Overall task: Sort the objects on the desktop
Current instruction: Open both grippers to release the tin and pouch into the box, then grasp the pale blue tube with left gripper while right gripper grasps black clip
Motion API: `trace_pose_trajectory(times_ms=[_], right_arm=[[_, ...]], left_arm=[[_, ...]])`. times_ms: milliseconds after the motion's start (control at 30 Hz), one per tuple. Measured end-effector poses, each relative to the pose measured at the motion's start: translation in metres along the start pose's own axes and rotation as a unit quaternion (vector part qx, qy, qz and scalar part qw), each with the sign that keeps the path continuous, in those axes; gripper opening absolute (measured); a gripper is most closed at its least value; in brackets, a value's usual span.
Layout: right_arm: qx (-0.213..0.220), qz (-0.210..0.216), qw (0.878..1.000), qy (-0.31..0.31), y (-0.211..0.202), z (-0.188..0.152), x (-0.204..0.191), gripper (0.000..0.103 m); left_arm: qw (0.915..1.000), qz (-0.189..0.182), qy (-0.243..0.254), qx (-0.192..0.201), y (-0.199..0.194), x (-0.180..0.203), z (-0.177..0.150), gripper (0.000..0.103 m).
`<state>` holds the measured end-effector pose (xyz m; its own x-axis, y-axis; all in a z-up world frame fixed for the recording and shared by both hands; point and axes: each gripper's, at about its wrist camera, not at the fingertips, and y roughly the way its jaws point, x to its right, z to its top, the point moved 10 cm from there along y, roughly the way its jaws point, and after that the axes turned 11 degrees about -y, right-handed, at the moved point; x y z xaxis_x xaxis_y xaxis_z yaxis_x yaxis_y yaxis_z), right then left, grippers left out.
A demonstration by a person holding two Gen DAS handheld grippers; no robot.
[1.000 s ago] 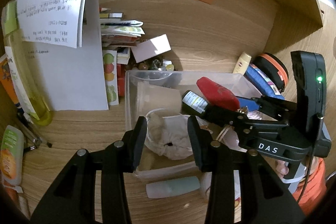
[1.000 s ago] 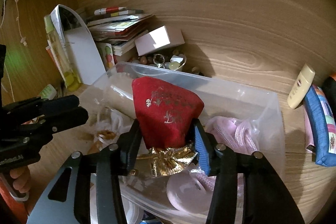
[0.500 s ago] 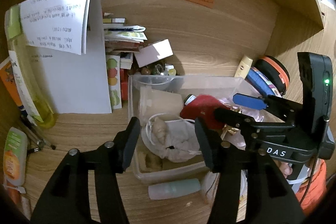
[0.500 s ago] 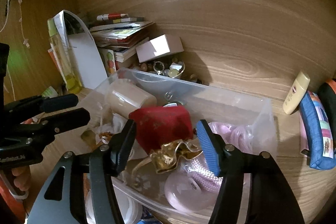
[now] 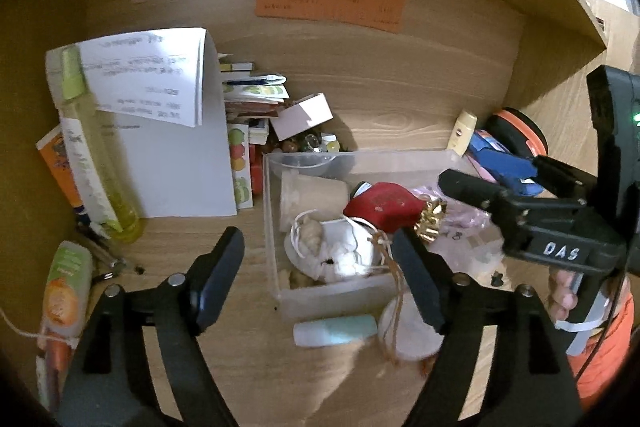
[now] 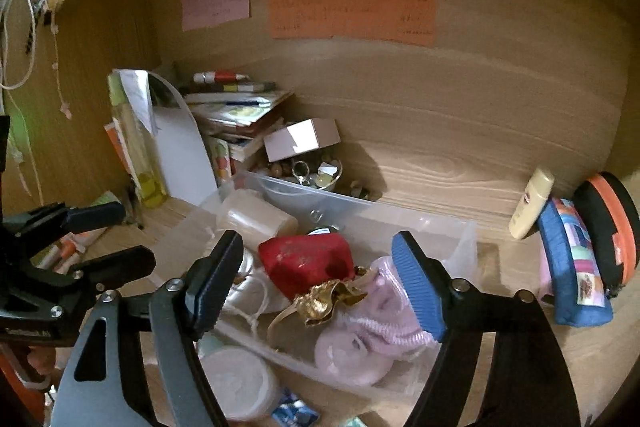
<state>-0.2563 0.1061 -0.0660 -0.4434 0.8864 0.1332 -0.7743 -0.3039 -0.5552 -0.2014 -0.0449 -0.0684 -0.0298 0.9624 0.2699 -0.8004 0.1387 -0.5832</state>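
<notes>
A clear plastic bin (image 5: pixel 276 227) sits on the wooden desk. In it lie a red pouch with a gold top (image 5: pixel 380 207) (image 6: pixel 304 263), a white drawstring pouch (image 5: pixel 332 251), a pink knitted pouch (image 6: pixel 372 315) and a cream cup (image 6: pixel 256 219). My left gripper (image 5: pixel 316 239) hovers above the white pouch, its jaws opening, with nothing pressed between them. My right gripper (image 6: pixel 316 243) hangs over the red pouch, its jaws opening too, and its pads are clear of the pouch. Each gripper shows in the other's view: right gripper (image 5: pixel 476 173), left gripper (image 6: pixel 128 235).
A folded paper sheet (image 5: pixel 160 131), a yellow-green spray bottle (image 5: pixel 92 163), stacked books and a small white box (image 5: pixel 304 115) stand behind the bin. A blue pencil case (image 6: pixel 572 267) and an orange-black round case (image 6: pixel 612 231) lie at the right. A mint tube (image 5: pixel 336 331) lies before the bin.
Both grippers have spread their jaws and drawn back upward. The red pouch left the right gripper and settled into the bin. The left jaws came off the white pouch.
</notes>
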Motion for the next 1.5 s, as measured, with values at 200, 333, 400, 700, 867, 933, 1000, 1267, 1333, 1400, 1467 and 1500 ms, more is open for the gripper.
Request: trace_pose_trajectory(times_ms=[200,333,400,700,867,933,1000,1267,1333,1400,1467,1500], right_arm=[[0.020,-0.021,1.000,0.010,-0.034,0.003,0.007,0.084],[0.046,-0.067,0.997,0.003,-0.063,0.001,0.015,0.084],[0.052,-0.082,0.995,-0.004,-0.074,-0.002,0.018,0.084],[0.007,-0.104,0.994,0.012,-0.086,-0.055,0.045,0.085],[-0.041,-0.102,0.994,0.029,-0.075,-0.095,0.060,0.085],[-0.057,-0.104,0.992,0.031,-0.072,-0.109,0.065,0.085],[-0.069,-0.104,0.992,0.032,-0.070,-0.119,0.068,0.085],[-0.103,-0.100,0.989,0.025,-0.066,-0.149,0.075,0.085],[-0.107,-0.097,0.989,0.023,-0.065,-0.152,0.076,0.085],[-0.111,-0.093,0.989,0.020,-0.064,-0.155,0.075,0.085],[-0.116,-0.088,0.989,0.012,-0.061,-0.157,0.074,0.085],[-0.116,-0.086,0.989,0.007,-0.061,-0.158,0.072,0.085]], left_arm=[[0.9999,-0.008,-0.006,0.001,-0.024,0.002,-0.006,0.092],[0.9999,0.003,-0.010,0.000,-0.032,-0.004,-0.013,0.097],[0.9998,0.010,-0.014,-0.002,-0.030,-0.008,-0.018,0.097],[0.9961,0.042,-0.025,-0.074,0.000,-0.033,-0.066,0.097],[0.9925,0.057,-0.024,-0.105,0.022,-0.038,-0.086,0.097],[0.9911,0.062,-0.021,-0.116,0.031,-0.037,-0.091,0.097],[0.9898,0.063,-0.021,-0.126,0.038,-0.035,-0.095,0.097],[0.9856,0.078,-0.006,-0.150,0.061,-0.020,-0.102,0.097],[0.9855,0.078,-0.003,-0.150,0.064,-0.016,-0.102,0.097],[0.9854,0.079,-0.004,-0.151,0.066,-0.014,-0.102,0.097],[0.9854,0.083,-0.003,-0.149,0.068,-0.011,-0.102,0.097],[0.9851,0.088,-0.002,-0.148,0.069,-0.010,-0.102,0.097]])
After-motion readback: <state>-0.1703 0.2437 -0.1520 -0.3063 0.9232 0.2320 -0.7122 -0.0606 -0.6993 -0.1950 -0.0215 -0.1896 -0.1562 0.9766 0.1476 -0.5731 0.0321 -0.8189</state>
